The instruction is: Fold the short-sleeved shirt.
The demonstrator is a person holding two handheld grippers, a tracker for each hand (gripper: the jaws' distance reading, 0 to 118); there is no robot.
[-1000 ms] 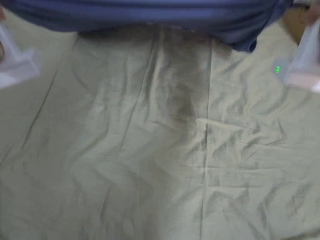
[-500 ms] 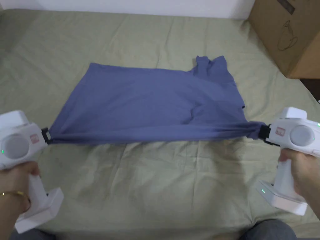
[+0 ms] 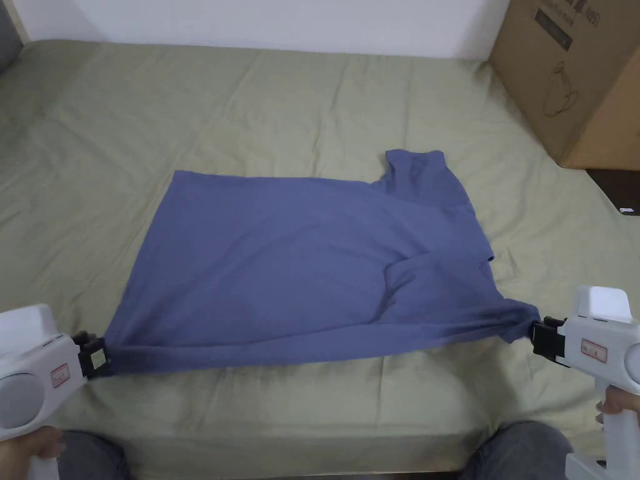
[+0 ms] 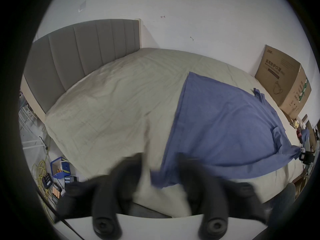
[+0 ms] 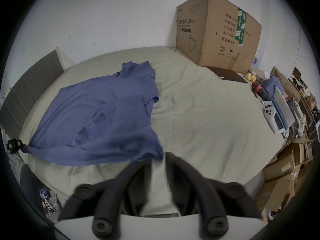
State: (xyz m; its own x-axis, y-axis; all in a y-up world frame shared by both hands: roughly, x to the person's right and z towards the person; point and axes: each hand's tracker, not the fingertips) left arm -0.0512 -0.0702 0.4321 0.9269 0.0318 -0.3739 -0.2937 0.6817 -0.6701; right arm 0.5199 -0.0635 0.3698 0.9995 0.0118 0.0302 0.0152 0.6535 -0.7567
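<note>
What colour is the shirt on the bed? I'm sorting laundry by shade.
The shirt is plain blue, no pattern; the head view shows it best.

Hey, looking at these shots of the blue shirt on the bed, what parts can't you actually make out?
- Left gripper: its jaws are motion-blurred in the left gripper view, so whether they press the shirt is unclear.
- Right gripper: the same blur in the right gripper view.
- Shirt's underside: hidden against the bed sheet in the head view.
- Cardboard box: cut off by the head view's top and right edges.
</note>
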